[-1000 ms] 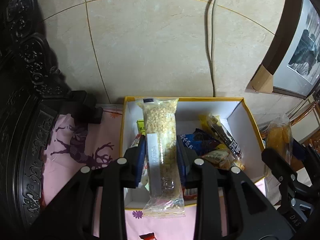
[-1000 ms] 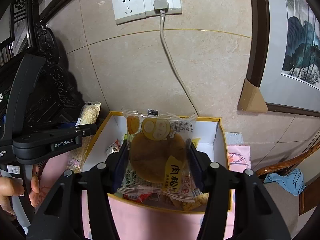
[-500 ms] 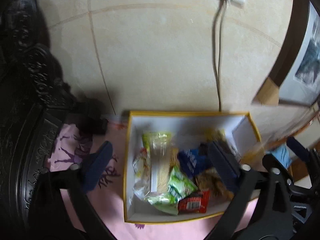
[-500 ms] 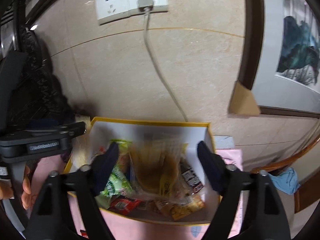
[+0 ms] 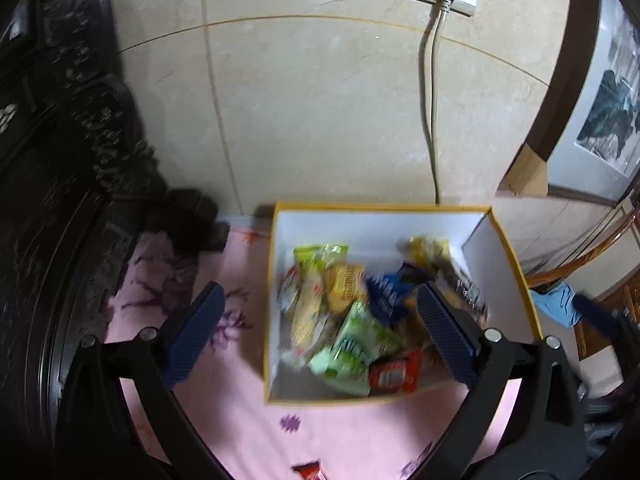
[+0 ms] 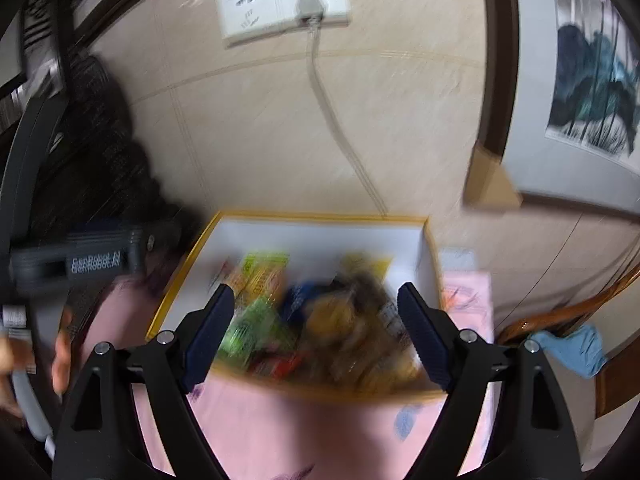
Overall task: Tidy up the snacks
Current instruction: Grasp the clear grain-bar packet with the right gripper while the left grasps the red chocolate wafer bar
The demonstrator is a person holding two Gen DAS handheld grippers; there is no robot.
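A yellow-rimmed white box (image 5: 496, 240) holds several wrapped snacks, among them a long grain bar (image 5: 306, 314), green packs (image 5: 352, 344) and a red pack (image 5: 394, 372). My left gripper (image 5: 318, 326) is open and empty above the box's front left. In the right wrist view the box (image 6: 424, 240) is blurred; a round brown cake pack (image 6: 334, 314) lies among the snacks. My right gripper (image 6: 314, 328) is open and empty above the box's front.
The box stands on a pink floral cloth (image 5: 224, 392) against a tiled wall with a socket and cord (image 5: 432, 80). Dark carved furniture (image 5: 48, 200) is at the left. A red snack (image 5: 310, 472) lies on the cloth in front. The left gripper body (image 6: 80, 260) is at the left.
Both grippers opened and dropped their snacks into the box: the left its grain bar, the right its round cake pack. Both have pulled back and up.
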